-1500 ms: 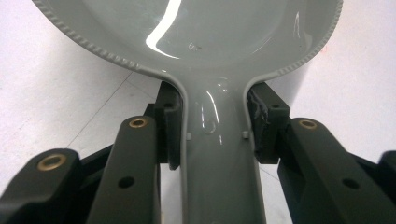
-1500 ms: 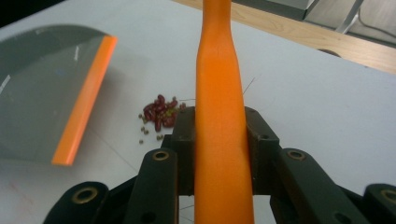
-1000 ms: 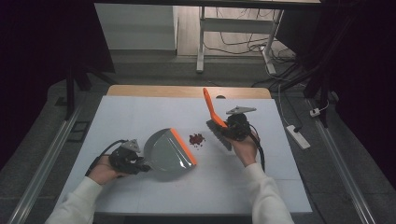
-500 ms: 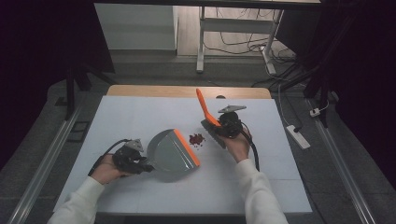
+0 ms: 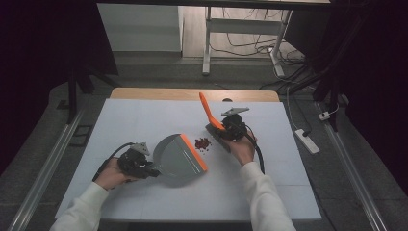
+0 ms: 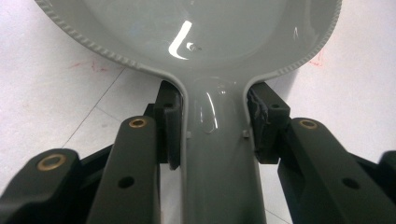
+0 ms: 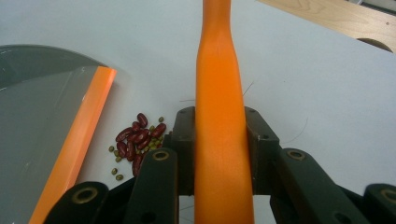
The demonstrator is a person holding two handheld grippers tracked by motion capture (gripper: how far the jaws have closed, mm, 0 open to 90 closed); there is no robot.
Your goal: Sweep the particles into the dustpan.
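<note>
Left gripper [image 5: 144, 168] is clamped on the grey handle of a dustpan [image 5: 175, 156], its two jaws pressed against either side of the handle's neck, as the left gripper view shows [image 6: 215, 135]. From this gripper the dustpan [image 6: 187, 32] stretches forward, lying on the white desk [image 5: 144, 120], with its orange lip [image 5: 195, 151] at the far end.

Right gripper [image 5: 226, 131] is closed on the orange handle of a brush [image 5: 208, 109]; in the right gripper view [image 7: 219, 154] the jaws squeeze the brush [image 7: 219, 93] from both sides, and the handle runs straight out ahead of them, rising above the desk.

Beans [image 5: 202, 143], dark red with a few small green ones, sit in a little heap [image 7: 137, 140] on the desk just beside the right gripper, between it and the dustpan's orange lip [image 7: 79, 140], close to the lip but apart from it.
</note>
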